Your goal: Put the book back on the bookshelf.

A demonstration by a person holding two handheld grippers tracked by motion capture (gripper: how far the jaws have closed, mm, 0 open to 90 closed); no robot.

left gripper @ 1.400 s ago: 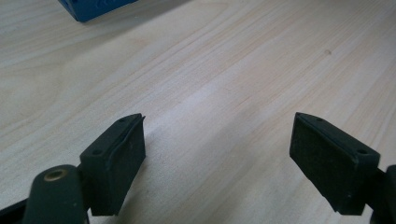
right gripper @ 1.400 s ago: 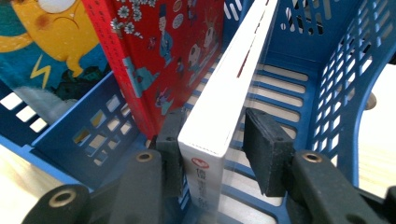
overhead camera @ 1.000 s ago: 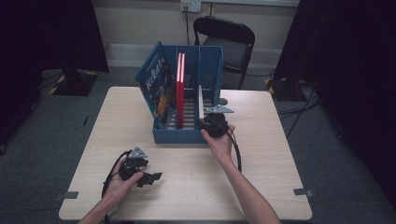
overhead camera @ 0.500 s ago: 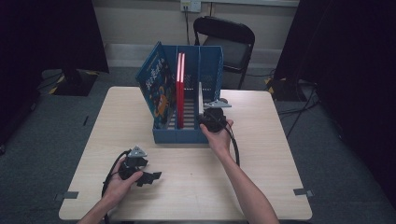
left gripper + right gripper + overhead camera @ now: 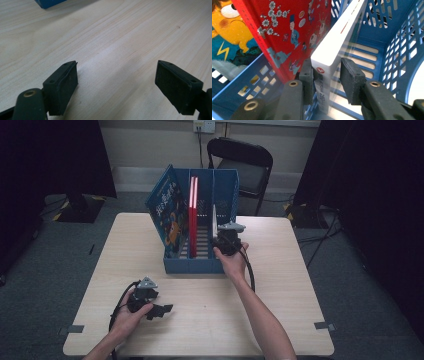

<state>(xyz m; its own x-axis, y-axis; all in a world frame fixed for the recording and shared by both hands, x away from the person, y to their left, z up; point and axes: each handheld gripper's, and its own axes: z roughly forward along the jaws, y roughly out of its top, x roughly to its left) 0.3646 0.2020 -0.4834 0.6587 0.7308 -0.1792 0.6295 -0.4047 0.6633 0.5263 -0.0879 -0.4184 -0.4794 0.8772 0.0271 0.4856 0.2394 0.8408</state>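
A blue file rack (image 5: pixel 226 195) stands at the table's middle back. A blue picture book (image 5: pixel 167 215) leans in its left slot, a red book (image 5: pixel 193 215) stands upright in the middle, and a thin white book (image 5: pixel 214 220) stands on the right. My right gripper (image 5: pixel 217 234) is at the rack's front end, shut on the white book. In the right gripper view the white book (image 5: pixel 337 45) sits spine-first between the jaws of my right gripper (image 5: pixel 327 80), with the red book (image 5: pixel 289 32) just left of it. My left gripper (image 5: pixel 161 310) rests on the table near the front left, and in the left gripper view it (image 5: pixel 116 82) stands open with nothing between its jaws.
The light wooden table (image 5: pixel 280 285) has bare surface to the right and front of the rack. A black folding chair (image 5: pixel 245 165) stands behind the table. A corner of the blue rack (image 5: pixel 48 3) shows at the top of the left gripper view.
My right gripper has moved slightly farther into the rack's front end with the white book. The left gripper has stayed put.
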